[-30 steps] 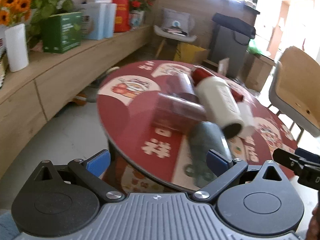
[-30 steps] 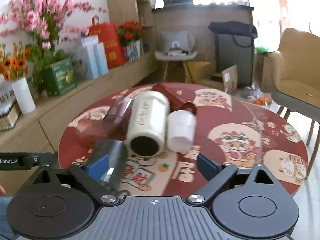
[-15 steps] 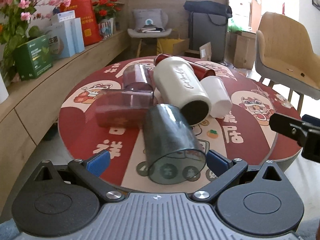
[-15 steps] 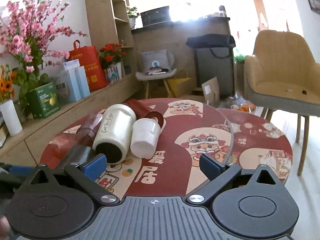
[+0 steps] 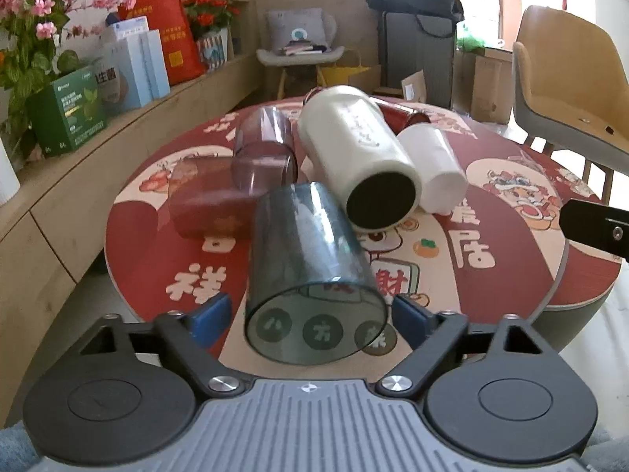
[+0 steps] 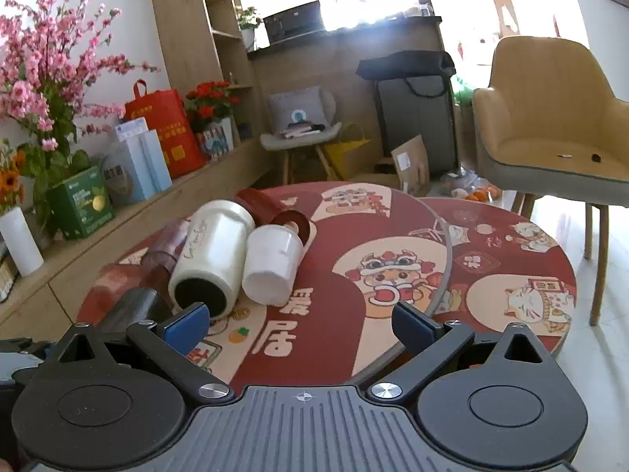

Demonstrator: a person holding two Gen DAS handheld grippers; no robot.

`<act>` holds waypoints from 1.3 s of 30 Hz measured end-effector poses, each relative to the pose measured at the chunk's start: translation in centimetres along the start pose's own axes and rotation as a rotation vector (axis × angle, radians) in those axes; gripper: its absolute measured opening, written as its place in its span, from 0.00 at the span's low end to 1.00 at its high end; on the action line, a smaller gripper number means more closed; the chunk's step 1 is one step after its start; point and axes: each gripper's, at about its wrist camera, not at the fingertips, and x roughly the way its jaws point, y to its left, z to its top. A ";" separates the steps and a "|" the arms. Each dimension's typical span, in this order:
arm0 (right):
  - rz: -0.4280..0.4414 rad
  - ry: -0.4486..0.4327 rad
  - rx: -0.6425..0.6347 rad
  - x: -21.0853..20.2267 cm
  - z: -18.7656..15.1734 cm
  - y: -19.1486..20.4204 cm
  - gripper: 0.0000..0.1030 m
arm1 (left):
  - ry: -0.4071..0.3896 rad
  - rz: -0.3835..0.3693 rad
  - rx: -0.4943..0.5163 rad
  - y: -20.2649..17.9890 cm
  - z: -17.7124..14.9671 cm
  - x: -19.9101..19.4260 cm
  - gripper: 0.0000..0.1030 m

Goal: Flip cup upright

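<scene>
Several cups lie on their sides on the round red table [image 5: 511, 275]. A dark smoky clear cup [image 5: 310, 271] lies nearest, its open mouth toward my left gripper [image 5: 314, 316], which is open with a blue pad on each side of the rim, not gripping. Behind lie a big white cup [image 5: 354, 153], a small white cup [image 5: 432, 165], two reddish clear cups [image 5: 263, 145] and a dark red one [image 6: 271, 208]. My right gripper [image 6: 302, 320] is open and empty over the table's front; the smoky cup [image 6: 133, 306] shows at its left.
A second round table [image 6: 511, 267] adjoins on the right. A tan chair [image 6: 550, 137] stands at right. A wooden bench [image 5: 59, 181] with boxes and flowers runs along the left. The right gripper's side [image 5: 597, 228] shows at the left view's right edge.
The left gripper has swung to face the cups and come in close, so the smoky cup's mouth now sits between its pads. The right gripper has drawn back and risen.
</scene>
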 end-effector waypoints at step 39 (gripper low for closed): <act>0.005 0.024 0.046 0.2 0.0 -0.7 0.96 | 0.039 -0.165 -0.056 0.9 4.9 -1.5 0.69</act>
